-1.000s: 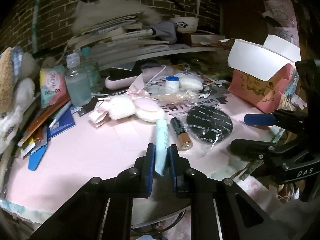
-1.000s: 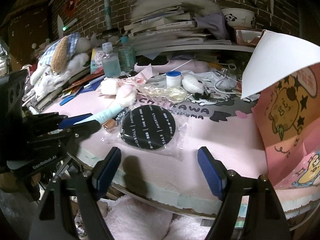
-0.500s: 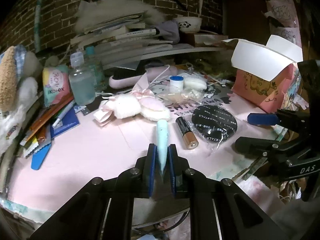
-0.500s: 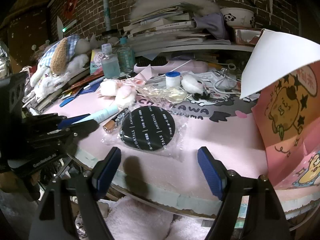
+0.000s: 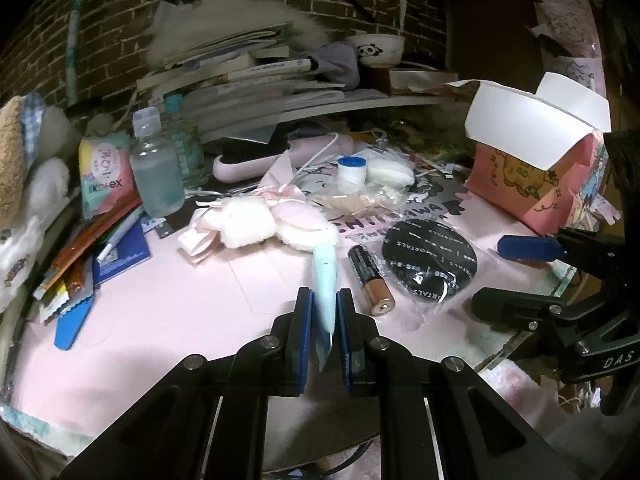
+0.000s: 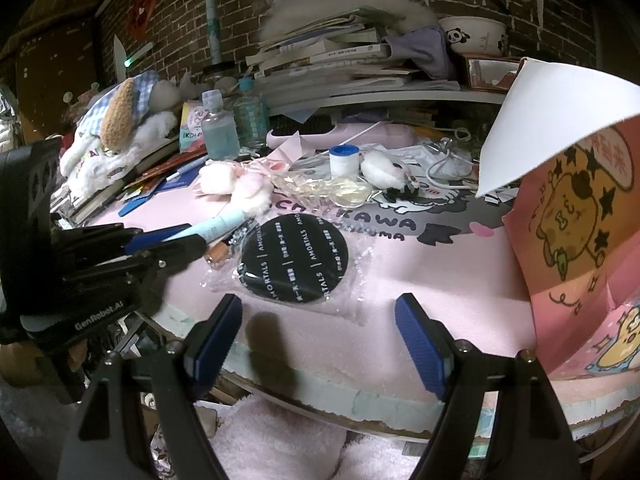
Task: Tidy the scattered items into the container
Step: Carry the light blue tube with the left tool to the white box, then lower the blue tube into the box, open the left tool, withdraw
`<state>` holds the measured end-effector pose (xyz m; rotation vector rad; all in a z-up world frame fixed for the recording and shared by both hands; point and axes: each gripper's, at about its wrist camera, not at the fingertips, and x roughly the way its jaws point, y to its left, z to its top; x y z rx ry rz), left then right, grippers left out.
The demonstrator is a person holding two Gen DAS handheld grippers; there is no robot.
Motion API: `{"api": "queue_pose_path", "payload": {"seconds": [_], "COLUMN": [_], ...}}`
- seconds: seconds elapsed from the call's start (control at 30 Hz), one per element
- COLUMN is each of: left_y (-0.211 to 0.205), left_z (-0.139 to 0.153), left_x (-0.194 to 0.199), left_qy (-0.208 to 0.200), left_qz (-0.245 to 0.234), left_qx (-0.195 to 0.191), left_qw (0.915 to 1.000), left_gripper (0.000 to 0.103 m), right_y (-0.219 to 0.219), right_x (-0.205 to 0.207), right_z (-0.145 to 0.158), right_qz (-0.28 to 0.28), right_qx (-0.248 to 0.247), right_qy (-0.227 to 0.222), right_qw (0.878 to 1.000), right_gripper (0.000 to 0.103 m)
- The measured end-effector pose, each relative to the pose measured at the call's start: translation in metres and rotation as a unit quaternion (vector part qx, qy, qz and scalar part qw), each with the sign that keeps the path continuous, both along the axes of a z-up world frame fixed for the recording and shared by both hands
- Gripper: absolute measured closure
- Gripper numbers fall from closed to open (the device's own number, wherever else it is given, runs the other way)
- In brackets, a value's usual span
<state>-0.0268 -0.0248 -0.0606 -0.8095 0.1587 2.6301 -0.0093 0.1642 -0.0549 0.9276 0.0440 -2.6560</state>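
Pale blue tube [image 5: 325,280] clamped in left hand-held gripper [image 5: 324,316], right hand-held gripper [image 6: 319,322] spread

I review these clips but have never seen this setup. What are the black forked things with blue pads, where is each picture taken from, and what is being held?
They are handheld two-finger grippers, one in each of a person's hands, each with a fisheye camera looking along its jaws. In the left wrist view, the left gripper is shut on a pale blue tube. In the right wrist view, the right gripper is open and holds nothing. On the pink table lie a battery, a black round pad in a clear wrapper, fluffy puffs, and an open pink box, probably the container.
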Motion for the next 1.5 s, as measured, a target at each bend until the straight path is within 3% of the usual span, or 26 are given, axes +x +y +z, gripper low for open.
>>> {"api": "queue_pose_path", "payload": {"seconds": [0.4, 0.8, 0.93, 1.17, 1.37, 1.5], "left_y": [0.002, 0.066, 0.095, 0.154, 0.207, 0.237], "left_z": [0.049, 0.115, 0.133, 0.16, 0.165, 0.157], "left_x": [-0.003, -0.017, -0.021, -0.029, -0.043, -0.056], "left_qy": [0.045, 0.085, 0.079, 0.049, -0.007, -0.045], "left_qz": [-0.001, -0.111, -0.181, -0.278, -0.331, -0.337], "left_qx": [0.016, 0.048, 0.067, 0.054, -0.001, -0.055], "left_qw": [0.9989, 0.989, 0.978, 0.9578, 0.9437, 0.939], "left_gripper": [0.096, 0.096, 0.096, 0.096, 0.096, 0.096], "right_y": [0.008, 0.02, 0.025, 0.03, 0.036, 0.042], "right_x": [0.0, 0.003, 0.005, 0.007, 0.007, 0.008], "right_z": [0.006, 0.008, 0.006, 0.003, 0.002, 0.001], "right_qz": [-0.019, -0.028, -0.03, -0.026, -0.026, -0.028], "right_qx": [-0.015, -0.033, -0.041, -0.055, -0.068, -0.08], "right_qy": [0.016, 0.022, 0.022, 0.017, 0.015, 0.013], "right_qw": [1.0, 0.999, 0.998, 0.998, 0.997, 0.996], "right_gripper": [0.026, 0.026, 0.026, 0.026, 0.026, 0.026]}}
